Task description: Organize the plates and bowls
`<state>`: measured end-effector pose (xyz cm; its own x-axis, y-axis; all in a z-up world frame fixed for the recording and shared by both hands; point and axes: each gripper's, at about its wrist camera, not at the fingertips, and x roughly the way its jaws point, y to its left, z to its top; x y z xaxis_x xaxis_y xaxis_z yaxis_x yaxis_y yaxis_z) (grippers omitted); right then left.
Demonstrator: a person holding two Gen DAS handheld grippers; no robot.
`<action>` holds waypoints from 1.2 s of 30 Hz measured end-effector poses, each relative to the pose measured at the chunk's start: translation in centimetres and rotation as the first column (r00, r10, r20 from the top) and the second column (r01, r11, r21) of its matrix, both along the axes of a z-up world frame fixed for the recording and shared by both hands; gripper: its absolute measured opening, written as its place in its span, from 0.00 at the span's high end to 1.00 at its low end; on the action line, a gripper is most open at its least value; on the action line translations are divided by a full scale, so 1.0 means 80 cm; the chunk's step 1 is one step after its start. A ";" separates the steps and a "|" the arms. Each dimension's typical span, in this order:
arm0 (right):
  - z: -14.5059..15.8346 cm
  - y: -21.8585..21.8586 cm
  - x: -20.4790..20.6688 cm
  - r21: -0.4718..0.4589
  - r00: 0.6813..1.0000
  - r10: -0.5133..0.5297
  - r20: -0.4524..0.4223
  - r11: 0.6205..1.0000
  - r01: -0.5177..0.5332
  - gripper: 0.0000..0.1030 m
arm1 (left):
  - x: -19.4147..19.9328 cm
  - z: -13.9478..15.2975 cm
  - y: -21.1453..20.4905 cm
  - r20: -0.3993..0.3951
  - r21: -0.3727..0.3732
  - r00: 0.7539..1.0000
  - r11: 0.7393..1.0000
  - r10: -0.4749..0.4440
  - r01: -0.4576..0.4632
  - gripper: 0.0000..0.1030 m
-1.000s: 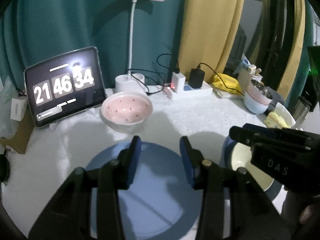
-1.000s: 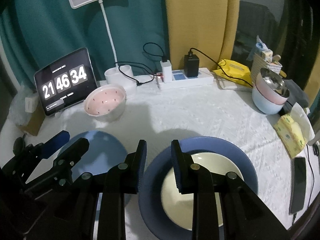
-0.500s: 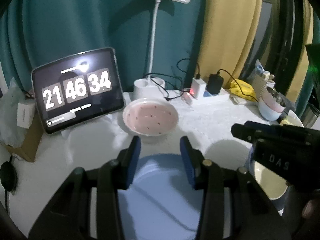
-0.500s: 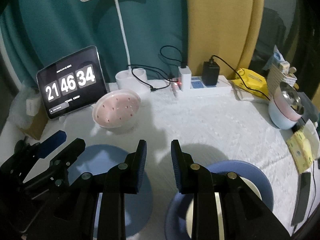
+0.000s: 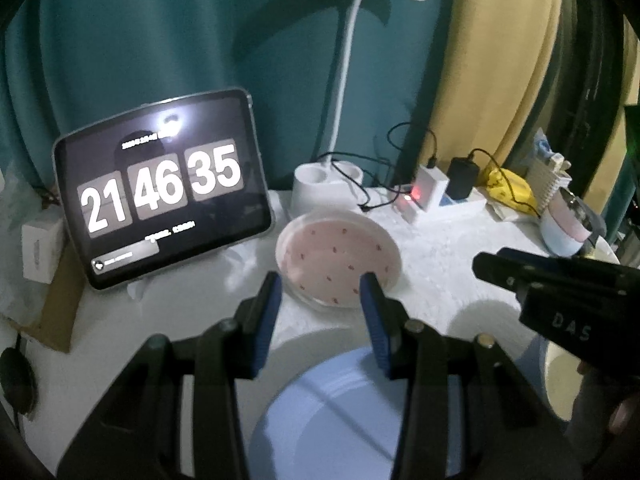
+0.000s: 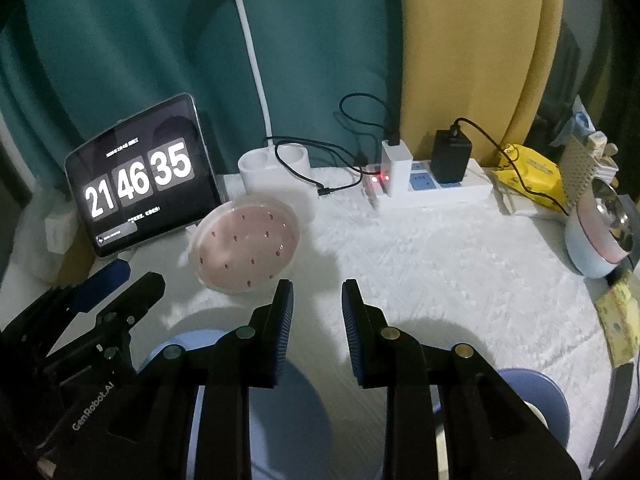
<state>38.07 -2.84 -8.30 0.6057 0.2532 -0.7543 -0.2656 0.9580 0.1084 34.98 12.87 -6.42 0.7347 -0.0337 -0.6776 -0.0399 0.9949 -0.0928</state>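
Left tongs point(image 5: 320, 292) empty – pink bowl point(image 5: 338, 258) just ahead, tablet point(image 5: 160, 188) beside.

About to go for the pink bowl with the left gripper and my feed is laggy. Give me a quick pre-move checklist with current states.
1. Left gripper open, nothing between its fingers: ok.
2. Left gripper lined up on the pink bowl: ok.
3. Pink bowl upright and empty: ok.
4. Room beside the bowl: tablet and lamp base stand close behind it: not ok, approach from the front.
5. Right gripper empty and off to the side of the bowl: ok.
6. Blue plate below the left gripper lies flat: ok.
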 end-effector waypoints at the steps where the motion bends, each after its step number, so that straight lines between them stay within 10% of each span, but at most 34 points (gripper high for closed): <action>1: -0.001 0.001 0.003 0.000 1.000 -0.001 -0.002 1.000 0.001 0.74 | 0.005 -0.003 0.003 -0.006 -0.003 1.000 1.000 0.001 -0.001 0.59; 36: -0.116 0.057 0.095 0.032 0.967 -0.093 -0.237 0.994 0.104 0.59 | 0.090 -0.095 0.039 -0.225 -0.104 0.974 0.995 -0.015 -0.009 0.60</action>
